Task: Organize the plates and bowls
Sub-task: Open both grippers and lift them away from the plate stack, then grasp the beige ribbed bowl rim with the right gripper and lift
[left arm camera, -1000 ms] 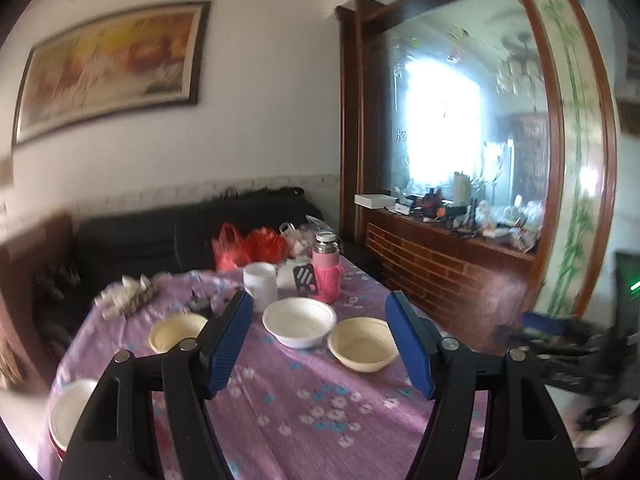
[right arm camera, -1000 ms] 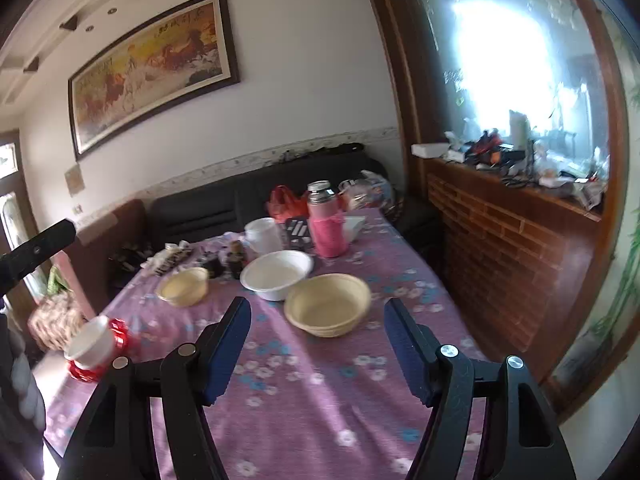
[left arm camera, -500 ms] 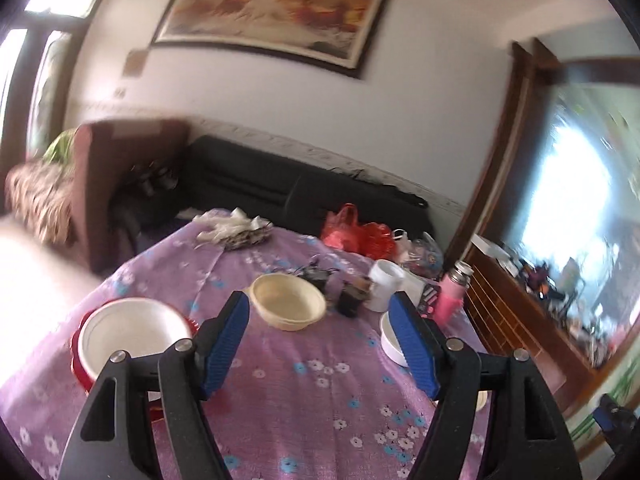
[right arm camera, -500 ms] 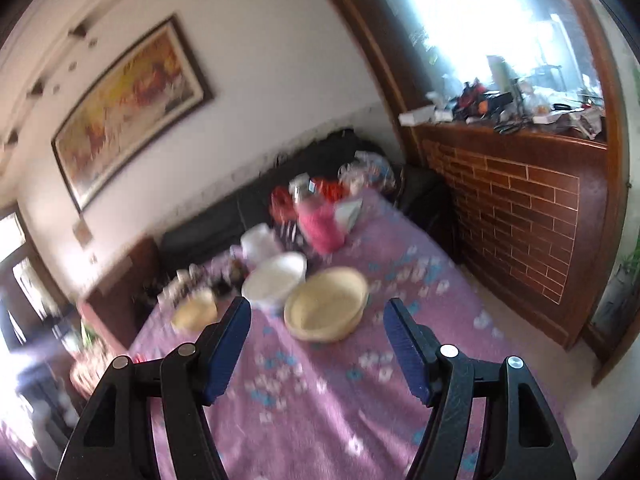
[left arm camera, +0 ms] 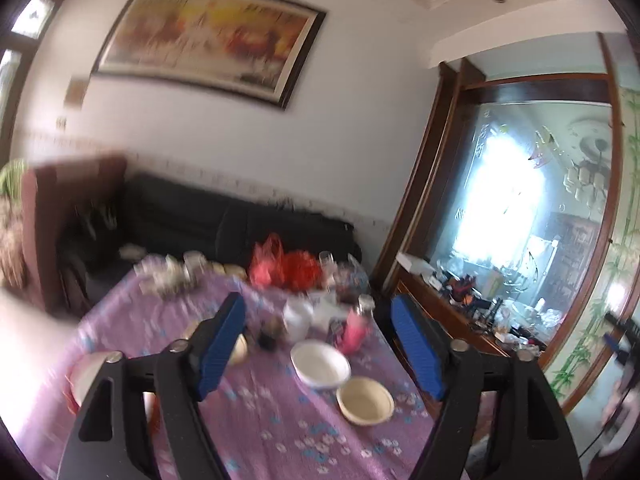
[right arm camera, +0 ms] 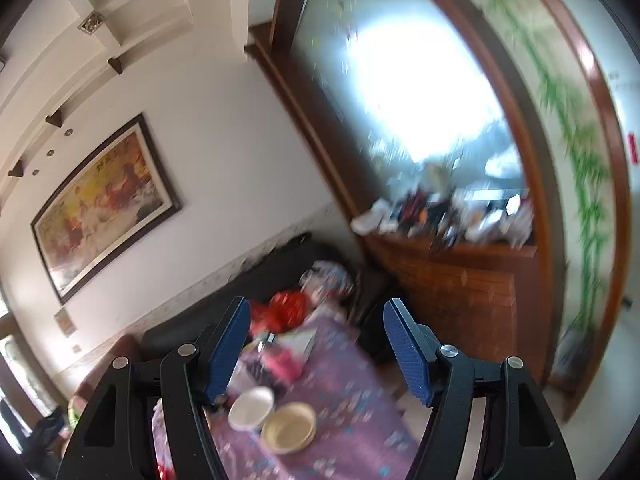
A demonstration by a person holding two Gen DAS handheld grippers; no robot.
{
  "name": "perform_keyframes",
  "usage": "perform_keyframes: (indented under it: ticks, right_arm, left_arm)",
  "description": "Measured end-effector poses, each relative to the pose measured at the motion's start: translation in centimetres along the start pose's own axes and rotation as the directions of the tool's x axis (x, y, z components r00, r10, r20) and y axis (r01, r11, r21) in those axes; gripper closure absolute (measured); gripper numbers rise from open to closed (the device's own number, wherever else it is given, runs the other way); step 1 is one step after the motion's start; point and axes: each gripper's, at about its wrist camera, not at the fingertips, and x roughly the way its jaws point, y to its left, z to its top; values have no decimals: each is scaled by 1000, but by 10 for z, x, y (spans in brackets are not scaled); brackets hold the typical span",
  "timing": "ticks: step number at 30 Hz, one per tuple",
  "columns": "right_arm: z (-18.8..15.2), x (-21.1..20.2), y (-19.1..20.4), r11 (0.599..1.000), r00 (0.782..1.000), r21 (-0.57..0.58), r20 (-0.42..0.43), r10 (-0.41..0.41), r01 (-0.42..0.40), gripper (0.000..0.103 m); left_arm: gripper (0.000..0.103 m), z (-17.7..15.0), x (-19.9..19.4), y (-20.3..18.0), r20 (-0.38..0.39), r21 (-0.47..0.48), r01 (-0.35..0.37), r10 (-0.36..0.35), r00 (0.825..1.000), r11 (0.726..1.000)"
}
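Blue-padded fingers of the left gripper [left arm camera: 318,346] frame the near view, jaws opening with nothing between them; the right gripper [right arm camera: 316,350] also stands wide and empty. Both hang above the table [left arm camera: 248,432], whose purple flowered cloth fills the foreground, and neither touches anything.

Just beyond the left gripper's pads sit a cream bowl [left arm camera: 365,401] and, close behind it, a white bowl [left arm camera: 320,363]; the right wrist view shows the same pair side by side near the table's edge. A second cream bowl [left arm camera: 239,349] is half hidden behind the left finger, and a white bowl on something red [left arm camera: 90,376] rests at the table's left edge.

Farther back stand a pink flask [left arm camera: 354,326], a white cup [left arm camera: 298,318] and red bags [left arm camera: 286,266], then a dark sofa [left arm camera: 224,224] and a framed painting [left arm camera: 208,40].

Sorting appears barely begun: the bowls lie scattered, none stacked. Next, probably, a gripper must come down over one bowl's rim and close on it, then carry it to a matching bowl. Motion blur hides finer detail.
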Motion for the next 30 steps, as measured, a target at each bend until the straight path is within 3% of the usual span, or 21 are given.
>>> perform_keyframes:
  ticks: [4, 8, 11, 14, 18, 21, 26, 30]
  right_arm:
    - [68, -34, 22, 998, 996, -28, 81, -46, 49, 29]
    - [119, -54, 59, 992, 986, -73, 141, -93, 104, 25]
    - [141, -50, 92, 985, 984, -114, 138, -110, 126, 23]
    - [138, -31, 128, 977, 990, -181, 101, -100, 117, 19]
    - [88, 21, 172, 961, 999, -275, 4, -37, 37, 15]
    - [22, 81, 204, 938, 989, -345, -151, -10, -43, 16]
    - [-72, 153, 228, 914, 936, -371, -350, 27, -164, 16]
    - [-146, 202, 223, 918, 870, -316, -489, 57, -238, 16]
  left_arm:
    - [10, 69, -48, -24, 139, 135, -118, 99, 985, 984]
    - [3, 128, -89, -33, 282, 195, -270, 210, 936, 943]
    - [0, 157, -103, -27, 315, 205, -348, 275, 908, 915]
    - [0, 158, -97, -9, 289, 217, -352, 285, 914, 911]
    - [0, 121, -69, 23, 164, 212, -296, 264, 950, 932]
    - [0, 75, -29, 43, 22, 222, -244, 246, 969, 944]
    - [0, -9, 31, 66, -142, 229, -167, 202, 969, 959]
    - [0, -70, 74, 89, -210, 180, -164, 201, 957, 970]
